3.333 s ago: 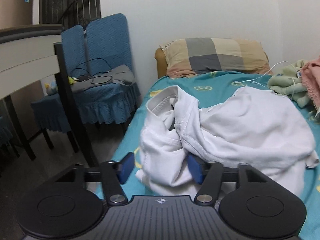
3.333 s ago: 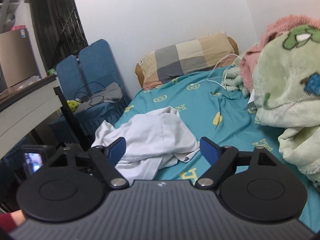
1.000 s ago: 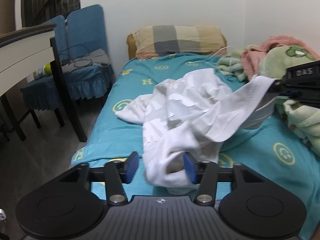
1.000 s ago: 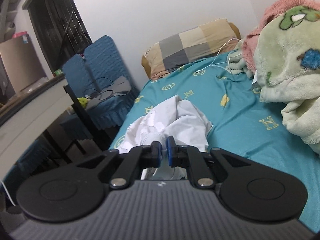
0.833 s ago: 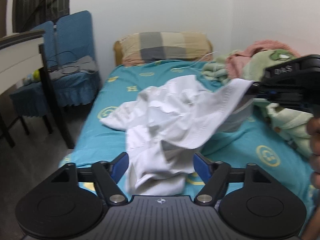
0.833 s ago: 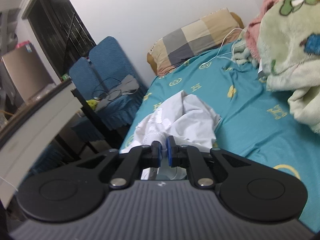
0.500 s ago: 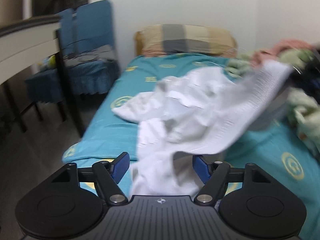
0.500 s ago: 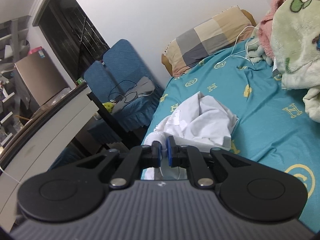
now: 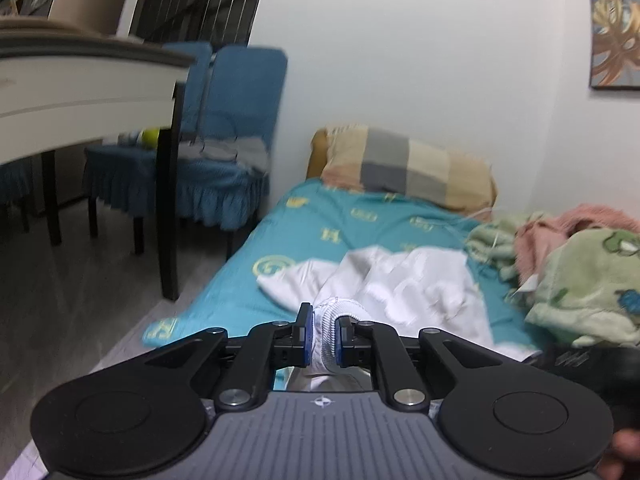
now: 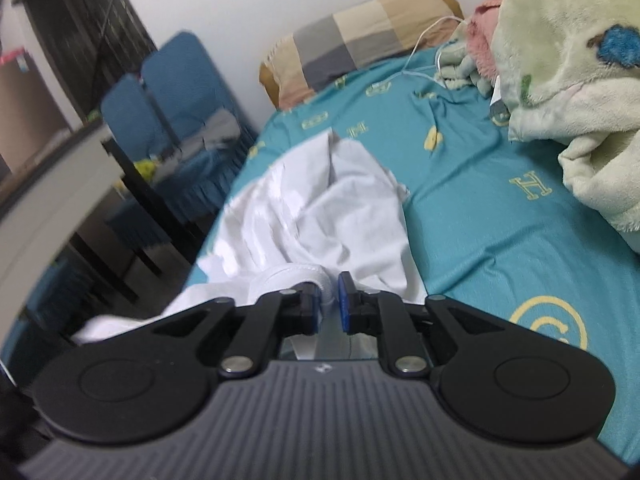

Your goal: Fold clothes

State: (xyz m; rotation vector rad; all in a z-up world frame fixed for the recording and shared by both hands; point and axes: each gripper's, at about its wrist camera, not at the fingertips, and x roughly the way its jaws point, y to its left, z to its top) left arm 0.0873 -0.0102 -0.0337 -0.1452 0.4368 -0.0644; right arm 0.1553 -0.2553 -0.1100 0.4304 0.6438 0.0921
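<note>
White garment [image 9: 404, 292]: crumpled at centre frame on teal bedsheet [image 9: 320, 220], ribbed hem raised at lower centre. Left gripper [image 9: 323, 334]: clamped on ribbed hem. Right gripper [image 10: 329, 304]: pinching the hem, pads nearly together.

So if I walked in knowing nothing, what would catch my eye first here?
Probably the crumpled white cotton garment sprawled on the teal bedsheet with yellow logos, its ribbed edge pinched by both black two-finger grippers, left and right. Next, the fluffy green cartoon blanket heaped on the bed's right side, and the checked pillow against the white wall.
</note>
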